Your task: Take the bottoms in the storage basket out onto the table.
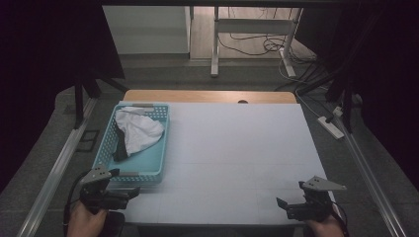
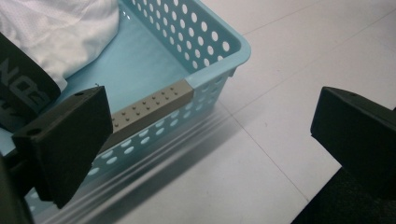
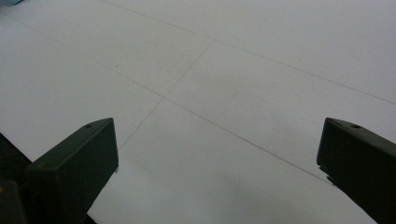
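Left gripper (image 1: 129,192): you hold it at the near left, jaws wide, gripping nothing, just beside the basket's near wall.
Right gripper (image 1: 282,207): near right, jaws wide over the bare table (image 1: 237,148).
Basket (image 1: 159,148): far left, holding a white cloth (image 1: 138,131).

The high view looks down and forward from above the person's side, far enough to see the whole white table (image 1: 237,158) and the blue basket (image 1: 153,170). The left gripper view sits low and close, looking over that same basket's near corner (image 2: 233,51). The right gripper view looks closely across the bare table top (image 3: 210,93).
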`<state>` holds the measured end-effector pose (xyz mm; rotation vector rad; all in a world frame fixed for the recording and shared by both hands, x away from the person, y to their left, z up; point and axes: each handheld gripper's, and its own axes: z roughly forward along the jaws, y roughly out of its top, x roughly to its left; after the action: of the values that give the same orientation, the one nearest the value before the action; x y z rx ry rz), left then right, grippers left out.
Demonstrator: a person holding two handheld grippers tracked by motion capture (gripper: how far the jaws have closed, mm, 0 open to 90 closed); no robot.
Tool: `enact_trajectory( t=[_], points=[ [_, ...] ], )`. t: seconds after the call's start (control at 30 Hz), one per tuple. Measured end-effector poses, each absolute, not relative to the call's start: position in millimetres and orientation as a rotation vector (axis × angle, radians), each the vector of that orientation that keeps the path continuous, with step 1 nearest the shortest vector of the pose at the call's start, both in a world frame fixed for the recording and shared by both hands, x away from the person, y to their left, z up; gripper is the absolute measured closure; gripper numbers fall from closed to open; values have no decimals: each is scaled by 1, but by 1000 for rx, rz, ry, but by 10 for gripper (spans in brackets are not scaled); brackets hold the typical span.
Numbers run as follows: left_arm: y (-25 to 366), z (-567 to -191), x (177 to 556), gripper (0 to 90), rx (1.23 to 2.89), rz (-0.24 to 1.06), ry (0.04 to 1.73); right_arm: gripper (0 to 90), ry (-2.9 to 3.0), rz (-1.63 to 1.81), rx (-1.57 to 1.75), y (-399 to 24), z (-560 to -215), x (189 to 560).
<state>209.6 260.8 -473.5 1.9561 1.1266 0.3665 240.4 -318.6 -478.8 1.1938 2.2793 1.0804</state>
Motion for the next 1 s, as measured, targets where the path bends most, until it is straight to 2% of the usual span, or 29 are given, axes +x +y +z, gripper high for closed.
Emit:
enact_trajectory(
  t=[0.6, 1.0],
  points=[
    [259, -465, 232, 0, 1973, 432, 1113, 0, 2282, 1074, 1201, -318, -479, 241],
    [258, -464, 251, 0, 1989, 404, 1151, 0, 2284, 1072, 1201, -318, -479, 241]
  ],
)
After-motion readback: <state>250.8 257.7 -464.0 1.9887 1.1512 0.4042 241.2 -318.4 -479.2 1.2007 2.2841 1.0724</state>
